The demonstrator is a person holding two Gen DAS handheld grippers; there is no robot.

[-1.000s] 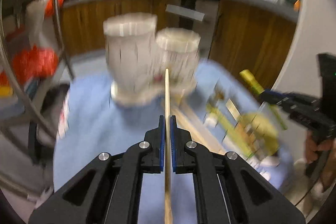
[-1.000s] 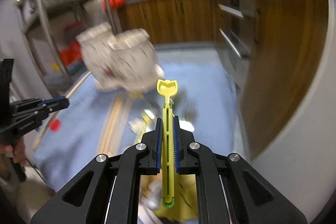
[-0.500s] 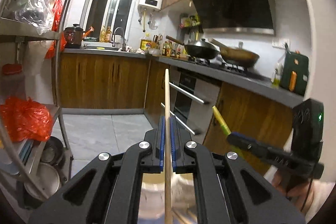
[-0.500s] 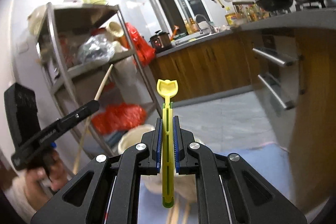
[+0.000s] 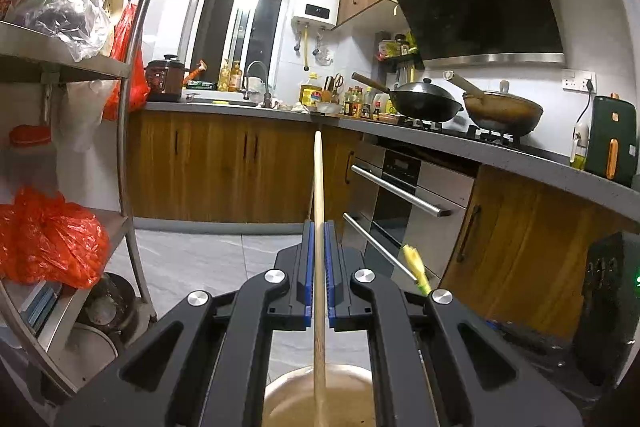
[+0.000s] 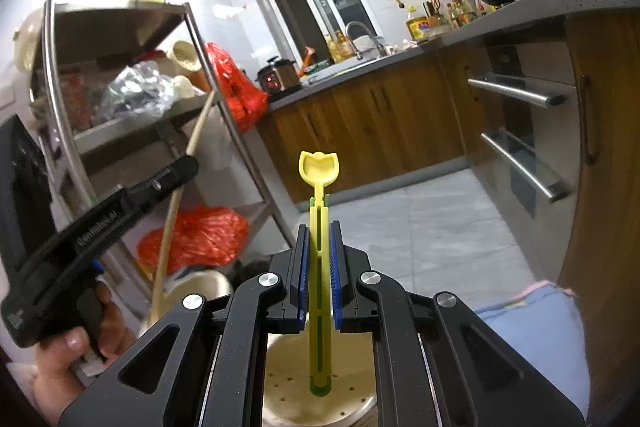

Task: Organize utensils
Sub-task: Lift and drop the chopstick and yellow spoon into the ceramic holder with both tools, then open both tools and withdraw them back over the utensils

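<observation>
So the left gripper (image 5: 318,267) has its blue pads clamped tight on a single wooden chopstick (image 5: 318,211), which sticks up and away toward the far kitchen counter (image 5: 440,139), while its lower end runs down over the open mouth of a beige holder cup (image 5: 296,399) right at the near edge of the left wrist view. Can't tell whether the tip actually touches the inside of the cup. The right gripper (image 6: 319,267) is clenched on a yellow-green plastic utensil (image 6: 319,235) with a little tulip-shaped scoop on the far end; the near end hangs over a second beige cup (image 6: 288,379) with drain holes in its bottom, and it looks like it's just above the floor of the cup, though I can't say for sure. In the right wrist view you can see the left gripper off to the left, with the person's hand (image 6: 80,347) around its handle and the chopstick slanting down toward the other cup (image 6: 196,287). A bit of blue cloth (image 6: 528,311) shows on the near right. The background is a steel shelf rack (image 6: 120,75) with red bags on the left and an oven (image 5: 404,187) and two woks (image 5: 428,101) on the right.
</observation>
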